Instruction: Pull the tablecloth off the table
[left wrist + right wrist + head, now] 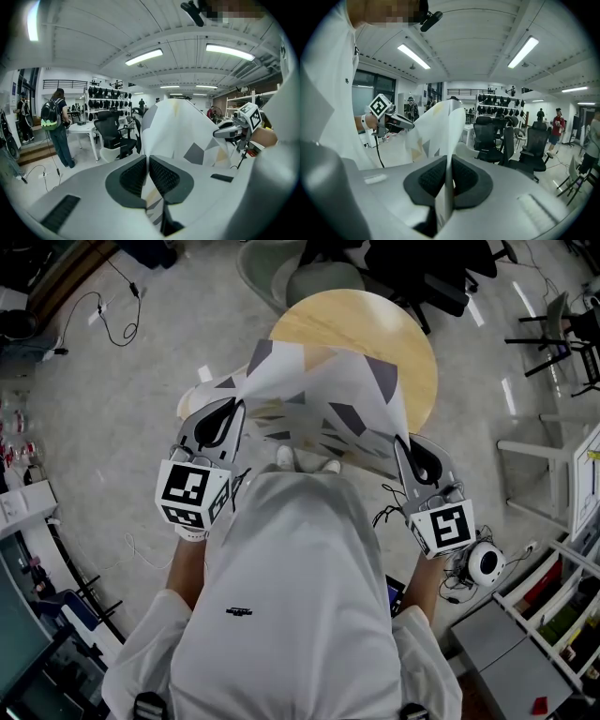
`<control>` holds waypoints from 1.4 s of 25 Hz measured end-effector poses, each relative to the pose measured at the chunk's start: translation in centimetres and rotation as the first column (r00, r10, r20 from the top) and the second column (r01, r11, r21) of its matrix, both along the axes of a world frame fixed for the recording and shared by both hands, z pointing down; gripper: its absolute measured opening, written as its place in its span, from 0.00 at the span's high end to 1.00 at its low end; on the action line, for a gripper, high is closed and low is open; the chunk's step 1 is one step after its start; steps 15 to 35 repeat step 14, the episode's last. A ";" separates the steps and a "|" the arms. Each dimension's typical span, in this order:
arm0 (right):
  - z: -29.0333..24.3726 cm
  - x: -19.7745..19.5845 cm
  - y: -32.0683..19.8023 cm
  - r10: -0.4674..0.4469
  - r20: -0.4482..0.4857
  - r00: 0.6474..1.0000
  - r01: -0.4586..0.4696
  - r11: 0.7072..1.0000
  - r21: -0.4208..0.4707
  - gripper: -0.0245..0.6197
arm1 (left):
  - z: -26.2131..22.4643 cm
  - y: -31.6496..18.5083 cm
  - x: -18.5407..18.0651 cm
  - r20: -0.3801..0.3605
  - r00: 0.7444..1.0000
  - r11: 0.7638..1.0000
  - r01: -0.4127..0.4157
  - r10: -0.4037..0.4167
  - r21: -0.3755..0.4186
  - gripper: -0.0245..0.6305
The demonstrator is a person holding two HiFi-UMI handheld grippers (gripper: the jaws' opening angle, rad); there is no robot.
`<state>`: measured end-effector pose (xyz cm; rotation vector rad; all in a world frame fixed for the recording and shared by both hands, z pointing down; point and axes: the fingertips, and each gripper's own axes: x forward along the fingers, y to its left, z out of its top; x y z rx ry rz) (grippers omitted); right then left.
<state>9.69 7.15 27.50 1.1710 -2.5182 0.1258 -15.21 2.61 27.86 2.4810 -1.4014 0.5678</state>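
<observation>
We hold the tablecloth (323, 395) lifted above the near edge of the round wooden table (412, 352), its far part seemingly resting on the tabletop, though the folds hide that. Our left gripper (232, 413) clamps the cloth's near left corner and our right gripper (405, 448) its near right corner, both jaw pairs pressed together on the fabric.
</observation>
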 end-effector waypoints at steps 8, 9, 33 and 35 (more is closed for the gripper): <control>-0.5 -0.1 0.1 0.021 0.000 1.000 -0.021 1.000 0.008 0.92 | -0.5 0.0 -0.1 -0.006 1.000 1.000 -0.007 0.007 0.010 0.93; -0.5 -0.1 0.1 0.022 -0.001 1.000 -0.022 1.000 0.009 0.92 | -0.6 -0.1 -0.1 -0.006 1.000 1.000 -0.006 0.007 0.012 0.93; -0.6 -0.3 -0.1 0.024 -0.003 1.000 -0.024 1.000 0.019 0.92 | -0.6 -0.5 -0.1 -0.007 1.000 1.000 -0.009 0.009 0.022 0.93; -0.6 -0.3 -0.1 0.024 -0.003 1.000 -0.024 1.000 0.019 0.92 | -0.6 -0.5 -0.1 -0.007 1.000 1.000 -0.009 0.009 0.022 0.93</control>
